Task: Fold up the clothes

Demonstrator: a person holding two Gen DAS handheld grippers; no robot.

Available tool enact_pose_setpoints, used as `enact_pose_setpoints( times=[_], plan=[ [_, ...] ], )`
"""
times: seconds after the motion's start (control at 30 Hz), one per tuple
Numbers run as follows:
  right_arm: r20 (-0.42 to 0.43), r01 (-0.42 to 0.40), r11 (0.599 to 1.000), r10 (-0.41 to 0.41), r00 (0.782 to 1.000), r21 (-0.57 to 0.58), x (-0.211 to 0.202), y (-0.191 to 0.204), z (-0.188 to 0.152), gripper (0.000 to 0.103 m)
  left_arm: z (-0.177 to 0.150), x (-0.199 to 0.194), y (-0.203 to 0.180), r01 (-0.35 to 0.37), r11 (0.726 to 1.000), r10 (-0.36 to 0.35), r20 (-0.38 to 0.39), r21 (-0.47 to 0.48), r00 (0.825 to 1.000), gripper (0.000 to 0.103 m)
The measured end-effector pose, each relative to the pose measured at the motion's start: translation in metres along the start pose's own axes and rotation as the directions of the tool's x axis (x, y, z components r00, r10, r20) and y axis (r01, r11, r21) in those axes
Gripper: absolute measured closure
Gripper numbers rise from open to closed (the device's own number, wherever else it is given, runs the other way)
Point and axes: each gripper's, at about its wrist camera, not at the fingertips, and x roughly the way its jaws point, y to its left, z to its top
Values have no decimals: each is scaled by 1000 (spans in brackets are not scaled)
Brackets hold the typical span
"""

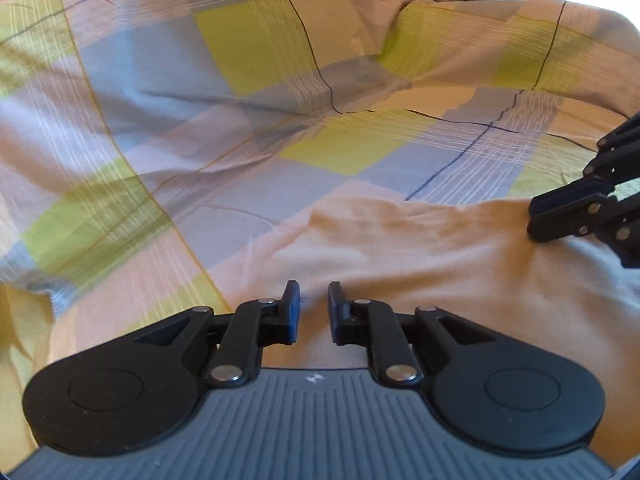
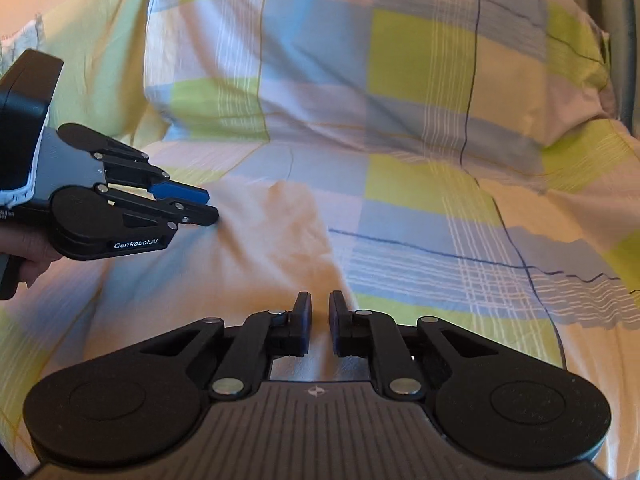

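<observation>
while both tools (image 1: pixel 314 308) (image 2: pixel 320 320) hover slightly spread, the pale garment's (image 1: pixel 420 248) edge lies free.

A garment (image 2: pixel 276 236) lies on the bedcover (image 2: pixel 420 208), a pillow (image 2: pixel 360 60) behind it — the left gripper (image 2: pixel 208 206) at its left edge, the right gripper (image 2: pixel 320 320) nearer.

One readable mark: "GenRobot.AI", white letters on the black side plate of the left gripper (image 2: pixel 210 206), low on its body, well behind its jaws, in the right wrist view. Further back on that body sits a scrap of small white print, too tiny to read.
</observation>
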Motion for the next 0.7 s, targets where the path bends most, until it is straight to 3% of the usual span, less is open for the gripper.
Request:
enact_pose_setpoints(
  times=[0.07, 0.13, 0.27, 0.37, 0.43, 0.53, 0.6, 0.63, 0.7],
  plan=[
    [7, -66, 998, 66, 998, 14, -2, 0, -1, 88, 2, -8, -1, 73, 997, -71, 40, -31, 997, 91],
    [-21, -116, 993, 116, 993, -29, 3, 8, -3, 88, 3, -8, -12, 120, 993, -120, 43, 6, 992, 91],
    [-22, -53, 998, 53, 998, -18, 7, 5, 0, 88, -6, 3, -22, 32, 994, -33, 9, 107, 999, 90],
    [-3, -31, 999, 31, 1000, 29, 6, -4, 3, 88, -6, 5, -8, -76, 996, 77, -11, 45, 997, 90],
    [9, -74, 996, 73, 997, 39, 6, -3, 4, 85, -7, 1, -1, -62, 998, 62, 12, 5, 998, 92],
    [-30, -140, 989, 139, 990, -44, 17, 13, 5, 85, -3, -7, -4, 65, 998, -65, 77, -4, 995, 91],
    [-36, -127, 988, 124, 992, -85, 26, 16, 7, 85, -2, -1, -15, 84, 995, -86, 46, 52, 995, 90],
    [-42, -109, 992, 106, 993, -69, 30, 11, 10, 84, -5, 4, -20, 59, 994, -61, 23, 89, 998, 90],
    [-31, -13, 1000, 12, 999, -22, 37, -6, 15, 85, -7, 7, -16, 29, 996, -31, 24, 79, 999, 88]
  ],
)
